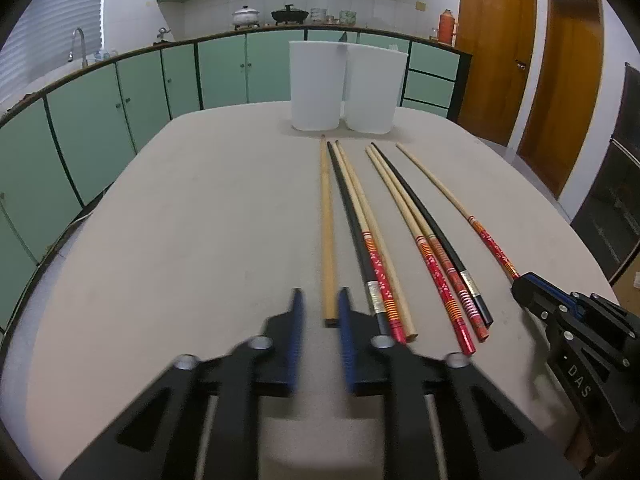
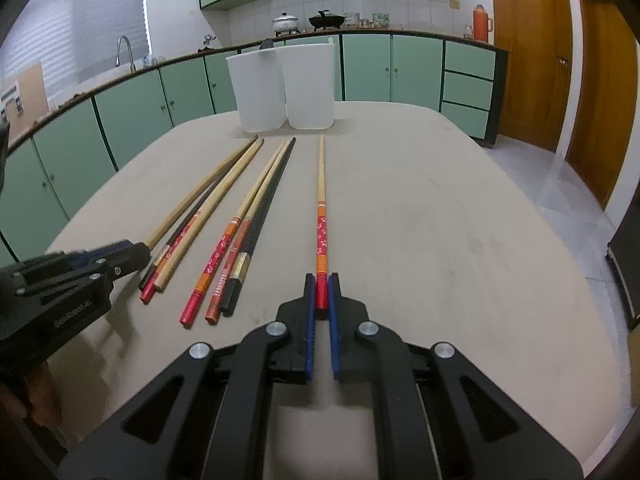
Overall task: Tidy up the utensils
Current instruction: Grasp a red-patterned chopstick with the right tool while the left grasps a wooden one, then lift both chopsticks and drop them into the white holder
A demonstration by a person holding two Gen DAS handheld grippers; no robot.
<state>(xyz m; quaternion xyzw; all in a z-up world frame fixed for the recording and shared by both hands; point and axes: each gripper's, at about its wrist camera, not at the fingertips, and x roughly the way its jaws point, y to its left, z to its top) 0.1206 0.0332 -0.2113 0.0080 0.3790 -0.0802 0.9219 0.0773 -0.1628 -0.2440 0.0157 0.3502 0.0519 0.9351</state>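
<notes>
Several chopsticks lie side by side on the beige table (image 1: 180, 220): plain wood, black, and red-patterned ones. My left gripper (image 1: 320, 300) is open, its blue fingers straddling the near end of a plain wooden chopstick (image 1: 327, 216). My right gripper (image 2: 322, 284) is shut on the red end of a red-patterned chopstick (image 2: 321, 216) that lies on the table at the far right of the row. The right gripper shows in the left wrist view (image 1: 524, 286). Two white tubs (image 1: 316, 84) (image 1: 374, 88) stand side by side beyond the chopstick tips.
Green kitchen cabinets (image 1: 120, 104) run behind the table, with a sink tap (image 1: 78, 44) at left. Wooden doors (image 1: 496, 52) stand at right. Pots (image 1: 246, 16) and an orange flask (image 1: 446, 26) sit on the counter.
</notes>
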